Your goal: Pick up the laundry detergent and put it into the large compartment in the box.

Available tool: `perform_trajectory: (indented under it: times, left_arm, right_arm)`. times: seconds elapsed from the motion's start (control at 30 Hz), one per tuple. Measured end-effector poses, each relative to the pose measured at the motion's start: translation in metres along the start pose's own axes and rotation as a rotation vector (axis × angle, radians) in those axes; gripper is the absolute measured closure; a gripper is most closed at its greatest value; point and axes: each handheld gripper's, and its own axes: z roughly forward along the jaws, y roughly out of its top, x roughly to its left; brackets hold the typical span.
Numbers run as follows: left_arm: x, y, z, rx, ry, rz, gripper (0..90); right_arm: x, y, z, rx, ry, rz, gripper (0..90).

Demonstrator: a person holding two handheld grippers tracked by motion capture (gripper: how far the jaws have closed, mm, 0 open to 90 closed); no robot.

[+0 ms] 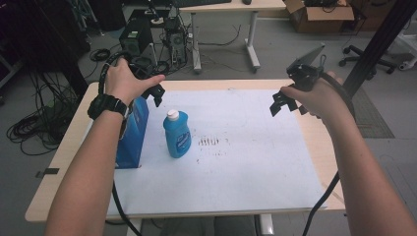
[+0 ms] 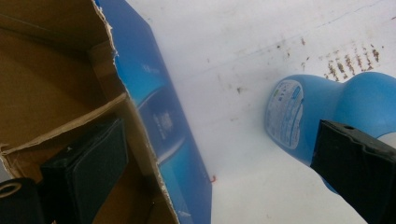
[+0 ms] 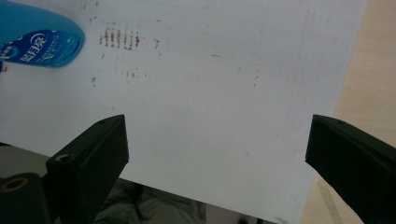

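Cardboard and plastic share the left part of the table (image 1: 59, 162) in the high view: an open blue box (image 1: 134, 132) stands on the white sheet (image 1: 246, 162), and a blue bottle (image 1: 177, 133) with a white cap stands upright just beside it; the left gripper (image 1: 156, 94) hovers over the box's open top, while the right gripper (image 1: 285, 103) hangs well apart over bare sheet, probably kept clear so the left hand can work alone.

Left gripper view: the left gripper (image 2: 215, 163) has its jaws spread wide, one down inside the brown interior of the box (image 2: 159, 116), the other outside near the bottle (image 2: 303, 116); the box wall runs between them, which suggests a grip on that wall is intended, though I cannot tell whether either jaw touches it.

Right gripper view: the right gripper (image 3: 215, 154) also has its jaws wide apart with nothing between them; below lie the stained sheet (image 3: 210, 93) and a corner of the bottle (image 3: 39, 39), far off to one side.
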Motion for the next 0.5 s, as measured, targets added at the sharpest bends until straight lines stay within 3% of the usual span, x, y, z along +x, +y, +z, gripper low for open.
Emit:
perform_trajectory:
  times: [0.5]
  left_arm:
    - [-0.0015,0.0021,-0.0042,-0.001,-0.007,0.007,4.1]
  right_arm:
    - [-0.0010,-0.0005,0.0015,-0.001,0.010,0.000,6.0]
